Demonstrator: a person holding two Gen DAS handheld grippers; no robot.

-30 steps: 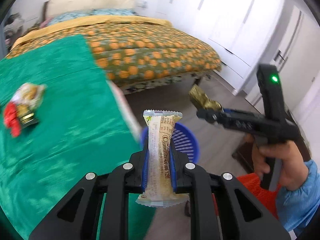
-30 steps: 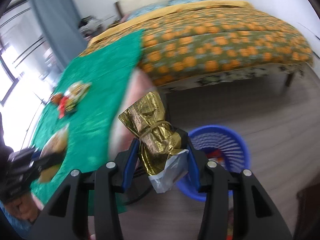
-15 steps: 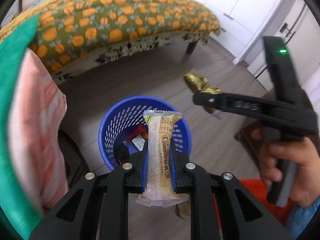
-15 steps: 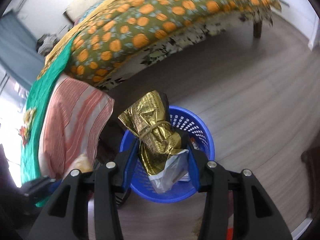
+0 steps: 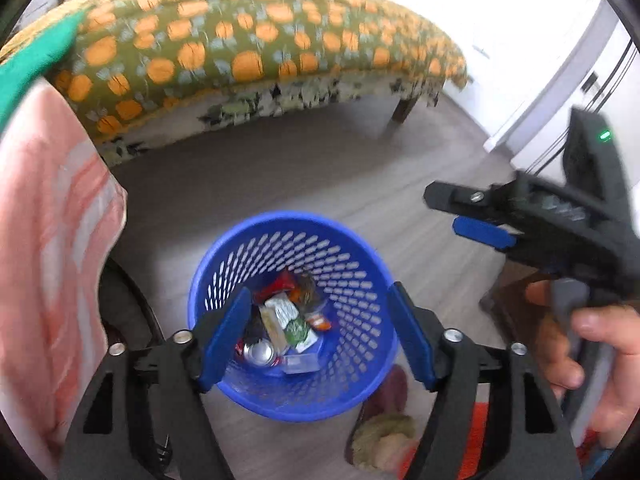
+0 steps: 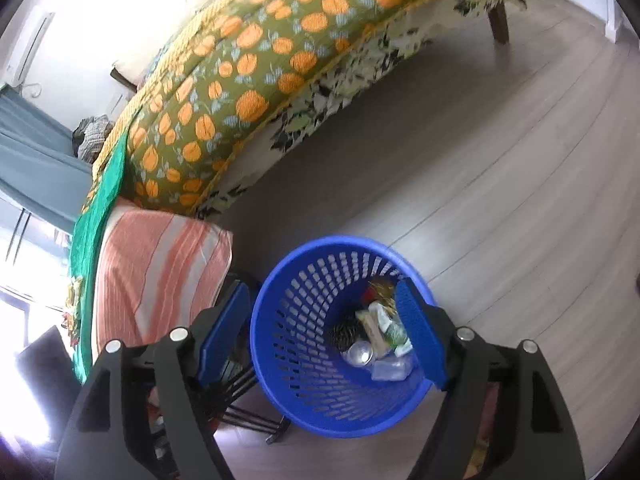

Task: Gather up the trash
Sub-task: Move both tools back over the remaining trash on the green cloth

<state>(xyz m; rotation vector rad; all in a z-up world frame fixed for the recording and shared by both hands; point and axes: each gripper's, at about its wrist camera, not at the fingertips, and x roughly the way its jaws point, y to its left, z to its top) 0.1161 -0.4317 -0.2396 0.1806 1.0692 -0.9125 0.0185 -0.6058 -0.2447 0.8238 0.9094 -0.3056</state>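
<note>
A blue perforated bin [image 5: 304, 240] stands on the wood floor, holding several wrappers [image 5: 286, 314] and a can [image 5: 260, 352]. My left gripper [image 5: 318, 298] hangs open and empty right over the bin. My right gripper [image 6: 324, 292] is also open and empty above the same bin [image 6: 320, 400]; its contents [image 6: 376, 332] show between its blue pads. The right gripper also shows in the left wrist view [image 5: 480, 216], held by a hand at the right.
A bed with an orange-patterned cover [image 5: 248, 52] stands behind the bin. A striped pink cloth under a green cover [image 6: 160, 264] hangs at the left. A black stand [image 6: 248, 412] and slippers [image 5: 380, 436] lie on the floor near the bin.
Both grippers opened over the bin. The beige snack wrapper left my left gripper and the gold wrapper left my right one; neither is in the jaws now.
</note>
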